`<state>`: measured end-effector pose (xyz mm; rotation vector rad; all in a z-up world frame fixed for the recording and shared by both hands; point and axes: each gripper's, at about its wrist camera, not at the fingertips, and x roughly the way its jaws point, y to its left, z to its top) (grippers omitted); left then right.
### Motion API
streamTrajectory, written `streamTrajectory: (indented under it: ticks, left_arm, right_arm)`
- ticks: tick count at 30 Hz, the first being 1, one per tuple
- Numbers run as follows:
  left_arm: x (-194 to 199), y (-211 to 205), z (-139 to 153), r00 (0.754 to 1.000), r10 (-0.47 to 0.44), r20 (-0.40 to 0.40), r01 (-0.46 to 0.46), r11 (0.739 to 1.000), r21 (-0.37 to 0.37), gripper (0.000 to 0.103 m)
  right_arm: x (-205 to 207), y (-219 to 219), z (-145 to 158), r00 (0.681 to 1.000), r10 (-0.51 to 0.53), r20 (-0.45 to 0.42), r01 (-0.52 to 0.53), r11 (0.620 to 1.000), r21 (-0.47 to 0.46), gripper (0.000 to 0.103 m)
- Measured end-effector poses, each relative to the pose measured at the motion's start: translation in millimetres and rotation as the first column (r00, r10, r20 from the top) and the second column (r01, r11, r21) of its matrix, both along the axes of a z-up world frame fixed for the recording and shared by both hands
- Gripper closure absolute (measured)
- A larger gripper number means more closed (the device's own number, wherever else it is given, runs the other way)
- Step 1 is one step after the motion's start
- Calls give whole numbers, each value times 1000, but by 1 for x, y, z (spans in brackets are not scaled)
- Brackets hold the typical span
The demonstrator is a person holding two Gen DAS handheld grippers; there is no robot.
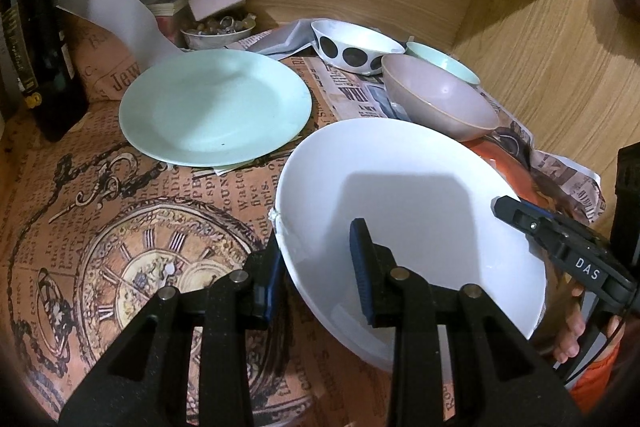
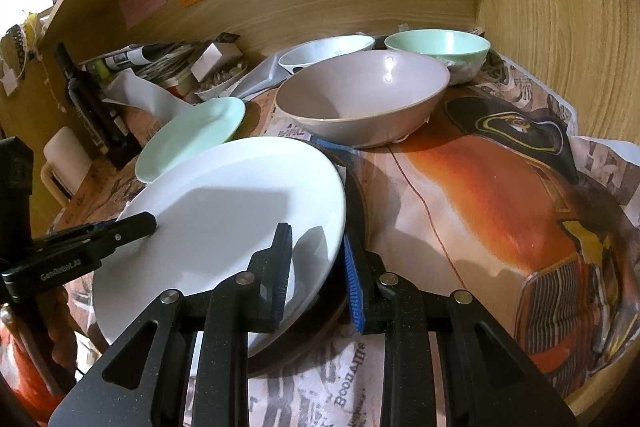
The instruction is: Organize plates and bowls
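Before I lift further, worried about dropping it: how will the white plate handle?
The white plate looks glazed and glossy, so probably slippery between fingers. It is gripped only at its rims, so it may tilt. Likely rigid and breakable.

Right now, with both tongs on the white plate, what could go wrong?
1. White plate is tilted, pinched only at opposite rims by left tongs and right tongs; uneven pull could slip it.
2. It sits atop a dark plate, which may drag.
3. The taupe bowl is close ahead.
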<state>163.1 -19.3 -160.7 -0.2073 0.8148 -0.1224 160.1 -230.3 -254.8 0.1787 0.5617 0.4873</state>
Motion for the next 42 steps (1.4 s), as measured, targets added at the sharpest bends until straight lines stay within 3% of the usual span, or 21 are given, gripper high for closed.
streamTrajectory:
  ticks: [11,17,29,30,33,42]
  left_arm:
    - [2,-8,0,1000,-23,-1,23,998,56,64]
    - [4,-12,-2,999,-44,-6,45,997,60,54]
    - [-9,-7,5,999,-36,21,34,996,83,45]
    - [-12,-6,8,999,-32,32,29,996,86,44]
    - [-17,-1,14,998,-23,56,18,997,82,41]
    - [-27,19,38,991,22,135,-33,996,78,39]
  right_arm:
    - [-1,3,3,1000,3,19,-2,999,-53,81]
    - [-1,2,4,999,-9,35,11,997,-75,82]
    - [-2,2,4,999,-13,37,17,995,-96,82]
    - [-3,3,4,999,-15,37,18,995,-100,81]
    - [-11,2,7,990,-107,96,123,976,-178,58]
    - [-16,-7,25,989,-85,123,98,989,-107,57]
